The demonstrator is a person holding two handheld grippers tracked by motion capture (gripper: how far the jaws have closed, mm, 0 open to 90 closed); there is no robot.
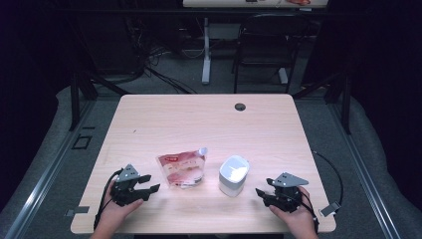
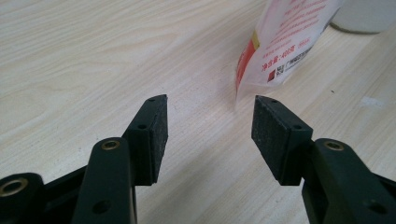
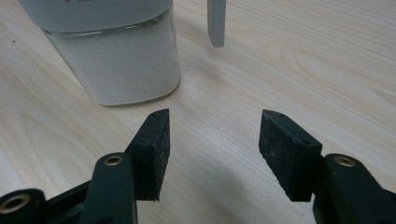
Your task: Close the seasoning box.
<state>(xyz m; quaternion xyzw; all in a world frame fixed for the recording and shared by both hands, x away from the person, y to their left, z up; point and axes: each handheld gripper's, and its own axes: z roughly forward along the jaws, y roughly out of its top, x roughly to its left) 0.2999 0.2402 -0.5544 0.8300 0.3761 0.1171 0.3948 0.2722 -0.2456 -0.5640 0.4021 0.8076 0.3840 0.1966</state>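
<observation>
A red and white spouted pouch (image 1: pixel 181 169) lies flat near the middle of the wooden table (image 1: pixel 199 124). A white container (image 1: pixel 233 175) with its lid up stands just right of it. My left gripper (image 1: pixel 154 188) rests open at the front left, jaws pointing right toward the pouch. In the left gripper view the pouch corner (image 2: pixel 280 46) lies just beyond the open gripper (image 2: pixel 210 100). My right gripper (image 1: pixel 260 191) rests open at the front right, jaws pointing left toward the container. The right gripper view shows the container (image 3: pixel 112 51), full of white grains, ahead and left of the open gripper (image 3: pixel 215 114).
A cable hole (image 1: pixel 240 106) sits near the table's far edge. A black chair (image 1: pixel 263 45) and a desk leg (image 1: pixel 206 50) stand on the floor beyond the table. A cable (image 1: pixel 334 174) loops off the right edge.
</observation>
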